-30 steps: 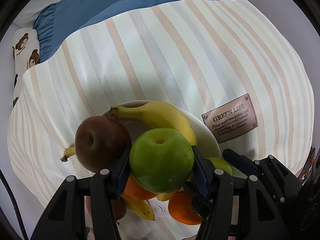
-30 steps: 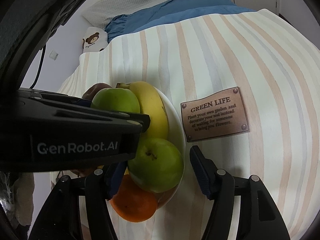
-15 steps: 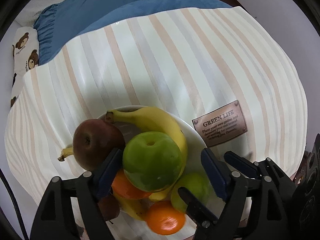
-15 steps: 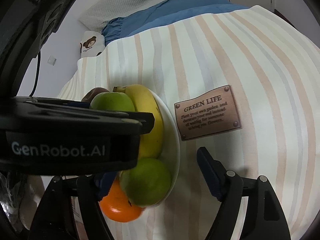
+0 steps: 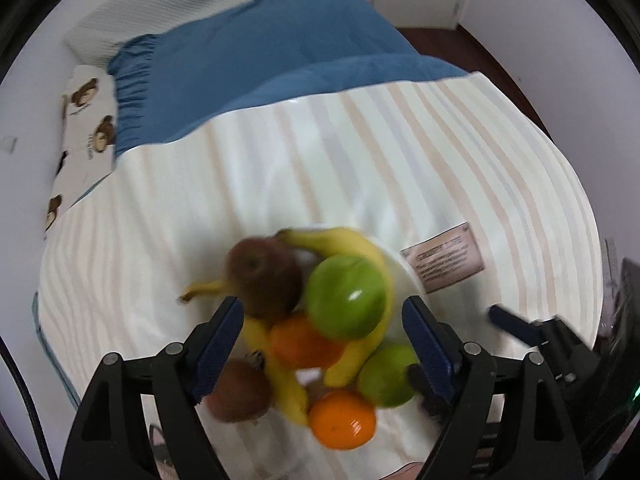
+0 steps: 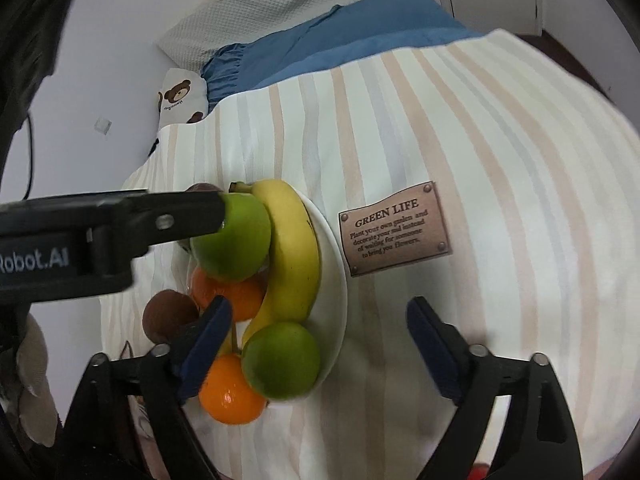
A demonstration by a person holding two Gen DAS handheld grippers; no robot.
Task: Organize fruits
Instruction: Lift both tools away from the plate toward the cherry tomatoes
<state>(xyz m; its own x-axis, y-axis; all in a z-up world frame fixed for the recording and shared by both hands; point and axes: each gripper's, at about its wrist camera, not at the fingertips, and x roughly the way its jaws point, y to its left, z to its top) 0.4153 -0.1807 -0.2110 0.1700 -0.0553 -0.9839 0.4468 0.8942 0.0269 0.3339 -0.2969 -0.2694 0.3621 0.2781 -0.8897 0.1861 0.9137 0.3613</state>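
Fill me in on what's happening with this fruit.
A person with two handheld claws is piling fruit on a white plate. The left claw hangs open above the top green apple. The right claw is opening, nothing pressed between its pads. Bananas, oranges and apples are stacked; nothing is gripped.

Bed, covered by a cream striped cloth [image 6: 460,140] bearing a brown "GREEN LIFE" patch [image 6: 394,229] at 3 o'clock of centre. Blue bedding [image 5: 280,60] at 12 o'clock; bear-print pillow [image 5: 82,120] at 10 o'clock. White walls [image 6: 112,20]; dark wood floor [image 5: 500,60] at 1 o'clock.
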